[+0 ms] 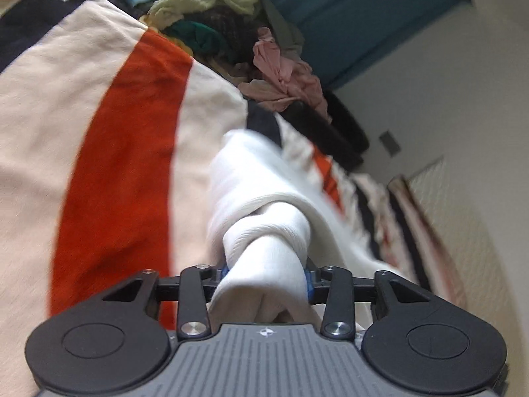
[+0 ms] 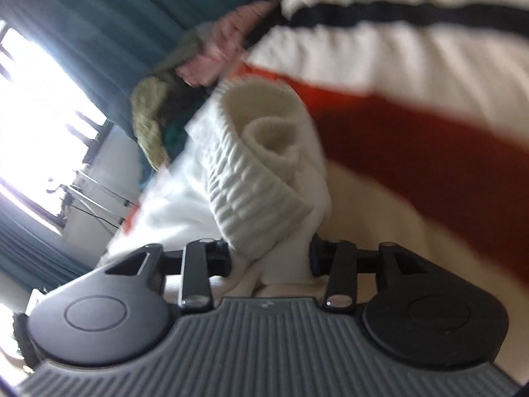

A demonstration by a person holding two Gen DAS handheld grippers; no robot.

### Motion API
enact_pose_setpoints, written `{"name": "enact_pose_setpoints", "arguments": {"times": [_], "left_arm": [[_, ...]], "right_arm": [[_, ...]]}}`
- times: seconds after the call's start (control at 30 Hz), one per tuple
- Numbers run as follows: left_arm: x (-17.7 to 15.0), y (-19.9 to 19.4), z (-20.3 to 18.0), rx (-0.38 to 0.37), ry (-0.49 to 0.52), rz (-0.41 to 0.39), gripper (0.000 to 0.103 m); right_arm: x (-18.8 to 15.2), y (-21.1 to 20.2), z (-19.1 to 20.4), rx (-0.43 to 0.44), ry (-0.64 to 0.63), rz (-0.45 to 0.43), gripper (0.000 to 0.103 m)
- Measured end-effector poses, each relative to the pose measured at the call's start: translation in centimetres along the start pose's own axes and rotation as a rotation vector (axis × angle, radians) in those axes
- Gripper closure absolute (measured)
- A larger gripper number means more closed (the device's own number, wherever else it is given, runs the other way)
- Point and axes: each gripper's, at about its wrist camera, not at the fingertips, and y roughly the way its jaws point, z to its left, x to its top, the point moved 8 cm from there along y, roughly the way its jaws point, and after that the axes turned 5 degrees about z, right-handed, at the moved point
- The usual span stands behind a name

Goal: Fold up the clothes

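White garment (image 1: 264, 225) bunches between both pinching hand-held grippers, left (image 1: 264, 281) and right (image 2: 269, 258), over striped blanket (image 1: 115, 132).

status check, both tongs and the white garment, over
Left tongs shut on white garment. Right tongs shut on its ribbed cuff. Striped blanket beneath; clothes pile behind, not blocking.

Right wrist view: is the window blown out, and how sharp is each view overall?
Right wrist view: the window is overexposed to plain white; the striped blanket and clothes pile smear with motion blur, the white garment less so. Left wrist view: evenly lit, no glare; white garment edges and the blanket's far stripes streak; fisheye bends both views.
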Motion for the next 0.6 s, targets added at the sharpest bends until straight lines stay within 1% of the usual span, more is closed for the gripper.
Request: {"name": "enact_pose_setpoints", "arguments": {"times": [0.03,0.07,0.1,0.23,0.37,0.47,0.53,0.6], "left_arm": [[-0.6,-0.1,0.1,0.019,0.036,-0.012,0.052],[-1.1,-0.3,0.2,0.028,0.051,-0.016,0.051],[-1.3,-0.5,0.2,0.033,0.053,-0.014,0.05],[-0.9,-3.6,-1.2,0.109,0.064,-0.001,0.05],[-0.2,-8.8,-4.5,0.14,0.122,-0.036,0.049],[-0.7,-12.6,-8.0,0.131,0.188,-0.031,0.047],[-1.2,-15.2,-10.4,0.125,0.242,-0.044,0.042],[-1.8,-18.0,-12.9,0.119,0.297,-0.071,0.035]], "right_arm": [[-1.2,0.0,-1.1,-0.004,0.013,0.007,0.057],[-1.9,-0.1,-1.8,-0.011,0.026,0.013,0.056],[-1.8,-0.4,-1.6,-0.026,0.039,0.02,0.056],[-0.8,-2.7,0.1,-0.147,0.032,0.078,0.055],[-0.1,-7.0,2.5,-0.198,-0.014,0.085,0.056],[-0.2,-10.5,4.9,-0.179,-0.084,0.064,0.056],[-0.7,-12.9,7.0,-0.15,-0.136,0.06,0.056],[-1.0,-15.3,9.2,-0.125,-0.202,0.039,0.056]]}}
